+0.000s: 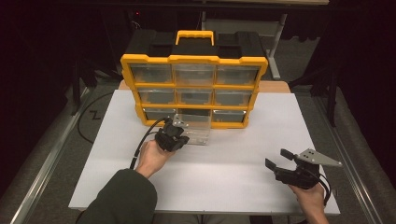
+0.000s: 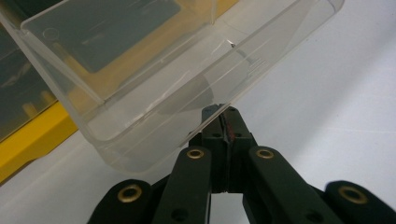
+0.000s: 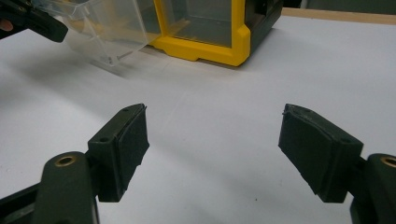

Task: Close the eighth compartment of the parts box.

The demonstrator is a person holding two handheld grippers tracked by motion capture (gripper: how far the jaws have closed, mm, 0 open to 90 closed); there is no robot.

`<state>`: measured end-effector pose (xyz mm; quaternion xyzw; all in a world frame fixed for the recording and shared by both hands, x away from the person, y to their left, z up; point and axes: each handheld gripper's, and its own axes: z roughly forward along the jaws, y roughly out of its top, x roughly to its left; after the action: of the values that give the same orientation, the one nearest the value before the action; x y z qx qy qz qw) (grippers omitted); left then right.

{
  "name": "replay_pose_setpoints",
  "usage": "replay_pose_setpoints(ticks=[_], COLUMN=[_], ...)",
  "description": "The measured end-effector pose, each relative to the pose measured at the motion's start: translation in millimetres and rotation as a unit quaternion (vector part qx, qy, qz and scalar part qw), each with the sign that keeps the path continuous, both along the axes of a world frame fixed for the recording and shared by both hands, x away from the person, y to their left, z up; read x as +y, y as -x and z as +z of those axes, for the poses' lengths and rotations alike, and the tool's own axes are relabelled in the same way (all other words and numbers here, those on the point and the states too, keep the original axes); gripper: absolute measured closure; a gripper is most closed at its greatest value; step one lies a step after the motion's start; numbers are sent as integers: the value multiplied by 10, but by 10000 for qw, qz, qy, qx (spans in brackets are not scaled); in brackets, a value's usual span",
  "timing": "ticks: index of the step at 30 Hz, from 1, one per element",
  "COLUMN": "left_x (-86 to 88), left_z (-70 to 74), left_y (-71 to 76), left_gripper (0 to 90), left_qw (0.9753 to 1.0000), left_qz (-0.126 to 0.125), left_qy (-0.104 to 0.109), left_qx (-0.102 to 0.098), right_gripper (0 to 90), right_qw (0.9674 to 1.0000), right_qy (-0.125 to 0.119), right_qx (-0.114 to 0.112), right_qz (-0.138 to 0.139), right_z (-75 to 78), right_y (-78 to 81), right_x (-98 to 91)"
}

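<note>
Clear plastic drawer (image 2: 154, 88) is pinched at its near wall by the left gripper (image 2: 219, 116), fingers closed on it. It sits mostly pulled out of the yellow organizer's (image 1: 194, 59) bottom-middle slot, seemingly empty. The right gripper (image 3: 212, 149) idles open, near right on the table (image 1: 233, 172).

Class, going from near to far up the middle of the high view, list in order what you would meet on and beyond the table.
White table → left gripper → clear drawer pulled out → yellow organizer → its yellow handle.
</note>
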<state>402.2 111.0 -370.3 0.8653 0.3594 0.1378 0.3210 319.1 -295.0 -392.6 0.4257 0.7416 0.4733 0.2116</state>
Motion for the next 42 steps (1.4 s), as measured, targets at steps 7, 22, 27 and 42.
replay_pose_setpoints(ticks=[7, 22, 27, 42], left_x=[10, 29, 42, 69], left_z=[3, 3, -3, 4], left_y=[-13, -35, -48, -97], left_gripper=[895, 895, 895, 895], left_qw=[10000, 10000, 9999, 9998], left_qz=[14, 71, 105, 185], left_qy=[-8, 43, 88, 114], left_qx=[-2, 13, 7, -15], right_gripper=[256, 256, 256, 256], right_qw=[10000, 10000, 10000, 10000], right_qy=[8, 16, 16, 30], right_qx=[-13, -13, -21, -20], right_qz=[9, 20, 25, 24], right_z=[1, 2, 1, 2], right_y=[-1, 1, -1, 2], right_x=[-3, 7, 3, 5])
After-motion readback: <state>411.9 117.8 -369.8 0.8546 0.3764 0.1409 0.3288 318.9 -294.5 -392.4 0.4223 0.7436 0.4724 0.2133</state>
